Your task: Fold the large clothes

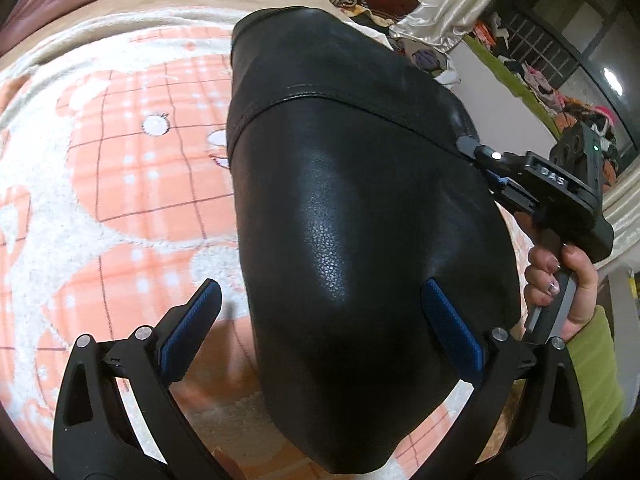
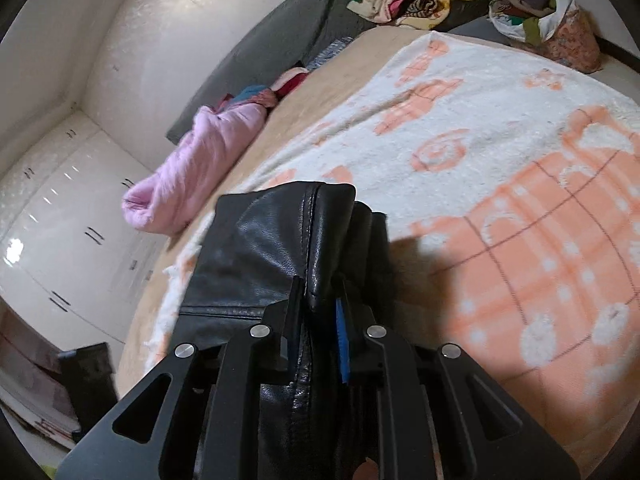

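The black leather garment (image 1: 360, 208) hangs above the peach-and-white blanket (image 1: 120, 184), lifted off the bed. The left gripper (image 1: 320, 312) has its jaws spread wide; the leather bulges between them, one blue pad (image 1: 452, 332) lying against its side, the other clear of it. The right gripper (image 2: 318, 320) has its jaws drawn narrow, pinching a seamed fold of the garment (image 2: 280, 240) (stitching runs straight into the pinch). Beyond its jaws lies a pink quilt (image 2: 200, 168).
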Available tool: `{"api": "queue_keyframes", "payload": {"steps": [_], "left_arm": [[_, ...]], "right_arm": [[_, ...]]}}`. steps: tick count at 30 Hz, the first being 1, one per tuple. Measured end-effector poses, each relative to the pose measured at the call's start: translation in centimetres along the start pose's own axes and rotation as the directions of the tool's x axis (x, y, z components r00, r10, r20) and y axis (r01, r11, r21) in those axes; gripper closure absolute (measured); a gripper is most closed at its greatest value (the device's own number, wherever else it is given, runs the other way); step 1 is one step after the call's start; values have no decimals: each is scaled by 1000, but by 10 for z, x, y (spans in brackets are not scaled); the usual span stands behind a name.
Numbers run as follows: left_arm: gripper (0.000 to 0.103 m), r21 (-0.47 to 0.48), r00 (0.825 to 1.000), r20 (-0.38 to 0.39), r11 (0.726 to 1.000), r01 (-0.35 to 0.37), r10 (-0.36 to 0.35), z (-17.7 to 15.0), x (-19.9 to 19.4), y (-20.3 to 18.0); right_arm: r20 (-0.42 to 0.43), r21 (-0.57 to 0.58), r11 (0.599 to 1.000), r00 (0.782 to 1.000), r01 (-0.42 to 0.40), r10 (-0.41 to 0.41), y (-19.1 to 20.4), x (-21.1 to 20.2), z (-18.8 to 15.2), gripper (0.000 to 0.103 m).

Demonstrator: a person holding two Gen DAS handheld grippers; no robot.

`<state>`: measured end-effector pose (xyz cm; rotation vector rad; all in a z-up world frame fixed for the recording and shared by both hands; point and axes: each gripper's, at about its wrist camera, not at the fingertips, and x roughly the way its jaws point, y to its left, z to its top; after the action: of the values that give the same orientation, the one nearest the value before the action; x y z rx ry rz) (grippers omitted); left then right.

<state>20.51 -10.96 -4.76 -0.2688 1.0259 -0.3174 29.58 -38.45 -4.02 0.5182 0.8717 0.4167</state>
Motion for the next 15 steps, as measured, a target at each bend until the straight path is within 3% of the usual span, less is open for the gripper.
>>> {"api": "queue_keyframes", "payload": {"steps": [6,15], "left_arm": [[9,18,1000,-11,1000,-10,10,3,4,-8],[9,32,1000,-12,999,-12,13,-1,4,-12]], "right_arm": [[19,-107,982,988,154,-153,26,3,-4,79],[25,-111,974,980,197,-195,30,-7,-11,64]]}}
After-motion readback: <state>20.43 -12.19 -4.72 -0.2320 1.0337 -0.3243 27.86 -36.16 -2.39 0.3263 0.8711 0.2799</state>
